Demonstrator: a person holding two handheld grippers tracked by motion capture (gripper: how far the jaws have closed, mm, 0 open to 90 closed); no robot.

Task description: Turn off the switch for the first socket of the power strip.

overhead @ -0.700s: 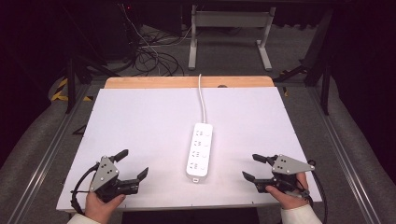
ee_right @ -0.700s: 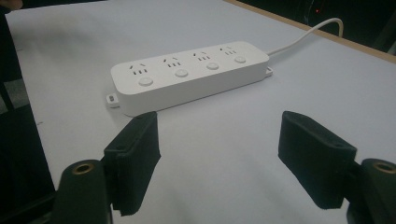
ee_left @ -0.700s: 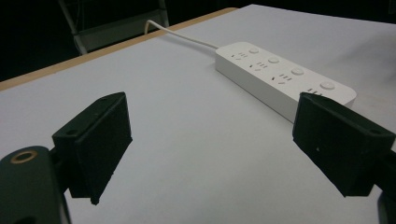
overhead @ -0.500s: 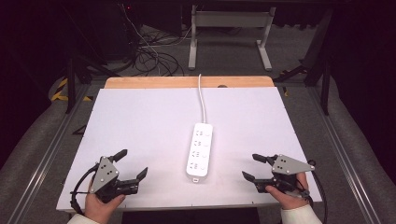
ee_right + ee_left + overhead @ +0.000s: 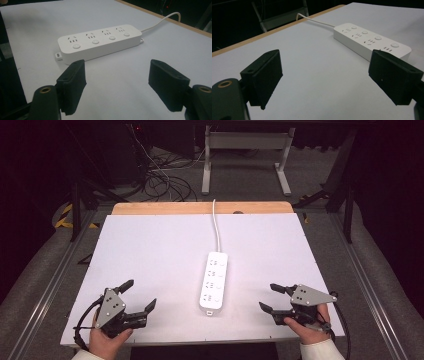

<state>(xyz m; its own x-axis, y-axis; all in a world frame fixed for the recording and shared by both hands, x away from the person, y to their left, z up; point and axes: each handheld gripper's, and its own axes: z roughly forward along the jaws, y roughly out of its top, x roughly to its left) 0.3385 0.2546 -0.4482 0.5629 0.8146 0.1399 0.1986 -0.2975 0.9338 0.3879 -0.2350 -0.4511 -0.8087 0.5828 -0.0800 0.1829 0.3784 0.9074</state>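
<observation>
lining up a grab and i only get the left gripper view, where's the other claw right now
observer: the right claw sits right of the power strip, near the table's front edge, jaws open.
operator: touching the strip
observer: no, bare white table lies between them.
operator: my jaw hides the strip's near end, anything there
observer: a small white tab sticks out of that end.

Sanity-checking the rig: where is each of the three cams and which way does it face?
High view: overhead, facing forward-down at table; both hands, left gripper, right gripper.
Left gripper view: on left gripper, facing power strip.
Right gripper view: on right gripper, facing strip.
Shared: strip, table.
</observation>
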